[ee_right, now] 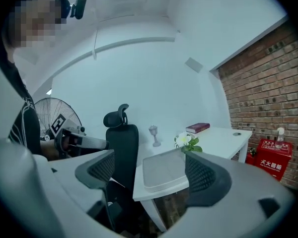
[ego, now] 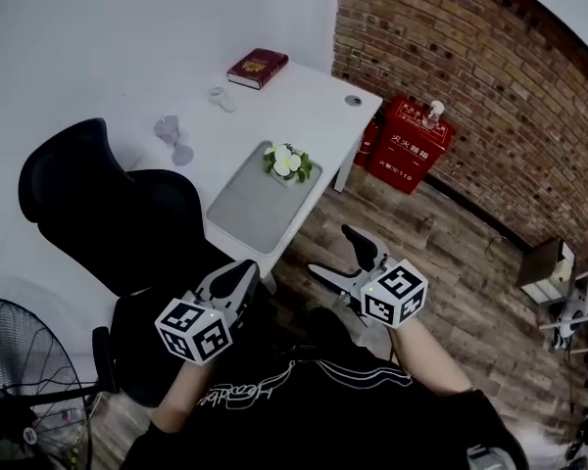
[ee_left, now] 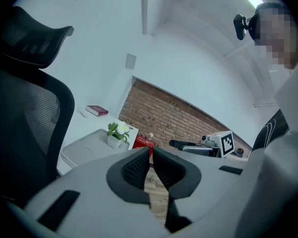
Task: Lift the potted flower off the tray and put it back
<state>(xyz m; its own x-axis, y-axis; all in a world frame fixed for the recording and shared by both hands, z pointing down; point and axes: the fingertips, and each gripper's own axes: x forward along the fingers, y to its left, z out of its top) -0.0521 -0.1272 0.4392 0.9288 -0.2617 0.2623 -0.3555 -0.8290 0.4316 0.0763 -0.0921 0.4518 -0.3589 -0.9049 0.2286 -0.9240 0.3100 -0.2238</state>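
White desk (ego: 318, 91), head view: it runs from centre frame toward the far right. A grey tray (ego: 243, 213) lies on its near end. The flower (ego: 288, 163) stands upright on the tray's far end, toward the right corner. A red book (ego: 258, 68) lies at the desk's far end and a goblet (ego: 170, 131) stands at its left edge. A black chair (ego: 98, 213) is just left of the desk. A red box (ego: 404, 145) sits against the brick wall (ego: 470, 76) to the right. A fan (ego: 20, 360) is at near left.

The left gripper (ego: 239, 276) and right gripper (ego: 335, 255) are both near, held level side by side. They are well apart from desk and tray and touch neither.

Left gripper view: the jaws are together, only a thin slit between the pads, with nothing in it. The flower shows far off to the left on the tray, past the chair back. The right gripper is seen to the right, jaws spread.

Right gripper view: the jaws stand wide apart and are empty. Through the gap show the tray's near end and the desk leg. The flower is on the tray's far right corner, just above the right jaw's tip, not touched. Goblet and book are beyond it. Chair and fan are at left.
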